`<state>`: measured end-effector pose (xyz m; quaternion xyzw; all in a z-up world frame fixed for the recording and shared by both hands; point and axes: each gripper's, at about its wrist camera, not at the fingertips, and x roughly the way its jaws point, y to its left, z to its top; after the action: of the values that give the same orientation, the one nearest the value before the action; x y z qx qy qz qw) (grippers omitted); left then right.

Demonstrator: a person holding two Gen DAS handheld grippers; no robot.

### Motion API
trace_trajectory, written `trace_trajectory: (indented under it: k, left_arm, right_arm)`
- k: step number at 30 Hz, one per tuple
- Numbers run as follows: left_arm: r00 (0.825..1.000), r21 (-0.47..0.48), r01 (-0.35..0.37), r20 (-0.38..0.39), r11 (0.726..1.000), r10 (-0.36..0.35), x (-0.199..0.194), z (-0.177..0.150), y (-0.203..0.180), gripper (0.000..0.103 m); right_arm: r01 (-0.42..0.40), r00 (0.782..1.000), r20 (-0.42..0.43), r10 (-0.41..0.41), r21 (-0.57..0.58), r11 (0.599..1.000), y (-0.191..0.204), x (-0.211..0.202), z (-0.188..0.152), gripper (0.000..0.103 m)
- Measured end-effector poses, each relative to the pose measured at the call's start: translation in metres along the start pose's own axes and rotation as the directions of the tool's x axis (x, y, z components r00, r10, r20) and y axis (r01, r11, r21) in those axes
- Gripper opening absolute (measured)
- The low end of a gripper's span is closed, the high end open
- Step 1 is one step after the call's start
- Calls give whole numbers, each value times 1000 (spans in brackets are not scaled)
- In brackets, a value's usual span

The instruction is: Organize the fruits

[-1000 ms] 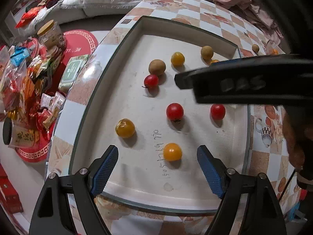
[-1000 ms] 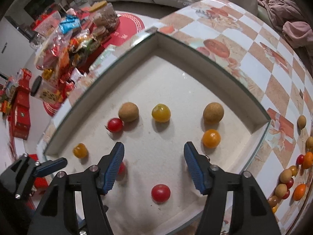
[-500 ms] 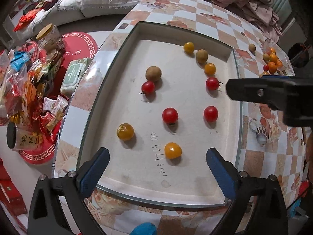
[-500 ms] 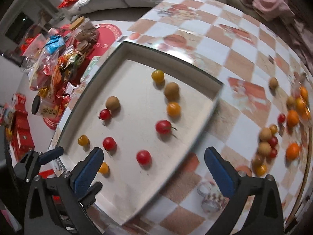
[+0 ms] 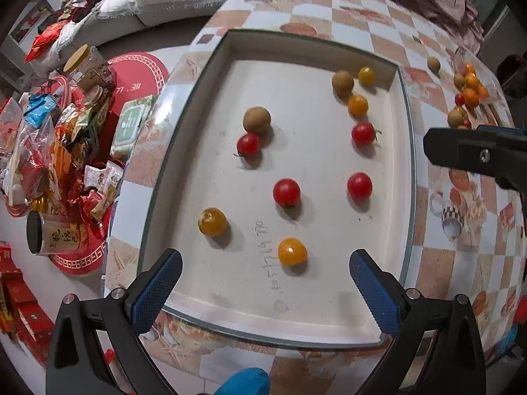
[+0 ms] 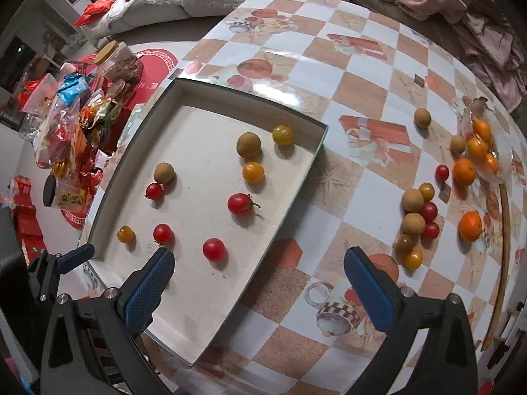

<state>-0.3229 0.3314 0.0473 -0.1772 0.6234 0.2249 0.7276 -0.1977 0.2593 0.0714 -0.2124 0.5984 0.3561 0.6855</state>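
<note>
A shallow white tray point(image 5: 409, 164) point(image 6: 247, 107) on the checkered table holds several red and yellow tomatoes and brown round fruits. My left gripper point(image 5: 265, 283) hangs open over the tray's near end, with a yellow tomato point(image 5: 292, 251) lying just ahead of its fingers, untouched. My right gripper point(image 6: 258, 279) is open above the tray's right rim and the table, holding nothing. A red tomato point(image 6: 214, 249) lies near its left finger. A loose pile of fruit point(image 6: 418, 217) with oranges point(image 6: 470, 226) sits on the table to the right.
Snack packets and jars point(image 5: 59, 151) crowd the floor left of the table. Pink clothes point(image 6: 461, 3) lie at the far right corner. The right gripper's body point(image 5: 477, 154) reaches in over the tray's right side. A wooden strip point(image 6: 504, 263) lies by the table's right edge.
Both grippers' jaws have spread wider. The right gripper has swung right, from over the tray's middle toward the table, uncovering a stemmed red tomato in the tray.
</note>
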Motion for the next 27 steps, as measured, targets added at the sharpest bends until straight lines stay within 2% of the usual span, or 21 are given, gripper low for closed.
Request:
trace_trajectory:
  k: [11,27]
  left_arm:
    - [1000,-6,0,-28,1000,0,1,-2,1,102]
    - [999,11,-40,-32,999,40,4,-2,0,102]
  right_arm:
    - [-3,1000,-16,3,6,1000,0,1,-5,103]
    - [-1,999,-38,1,-2,1000,2,7,-9,103]
